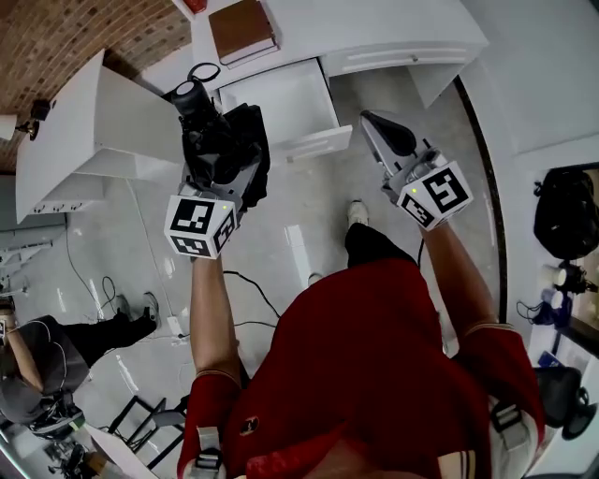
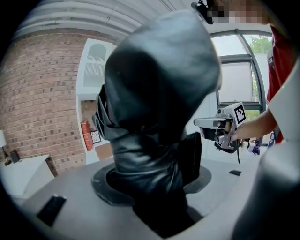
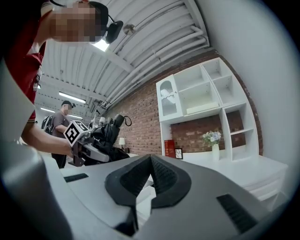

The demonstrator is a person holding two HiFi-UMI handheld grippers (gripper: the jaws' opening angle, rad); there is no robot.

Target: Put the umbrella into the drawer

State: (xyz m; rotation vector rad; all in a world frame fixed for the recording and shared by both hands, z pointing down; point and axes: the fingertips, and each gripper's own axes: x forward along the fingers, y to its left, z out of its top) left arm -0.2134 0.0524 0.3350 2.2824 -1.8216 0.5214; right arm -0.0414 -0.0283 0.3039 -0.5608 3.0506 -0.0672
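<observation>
A black folded umbrella (image 1: 223,140) with a looped strap at its far end is clamped in my left gripper (image 1: 227,154). In the left gripper view the umbrella (image 2: 159,98) fills the middle and stands up between the jaws of the left gripper (image 2: 154,187). The open white drawer (image 1: 314,142) lies just beyond it, under the cabinet top. My right gripper (image 1: 377,123) hovers to the right of the drawer, over the floor. The pads of the right gripper (image 3: 150,161) meet with nothing between them. Each gripper view shows the other: the right gripper (image 2: 213,124) and the left gripper (image 3: 93,147).
A brown book (image 1: 241,30) lies on the white cabinet top (image 1: 402,28). A white shelf unit (image 1: 84,131) stands at the left. A seated person (image 1: 42,360) and cables are at the lower left, and a black bag (image 1: 566,210) is on the right.
</observation>
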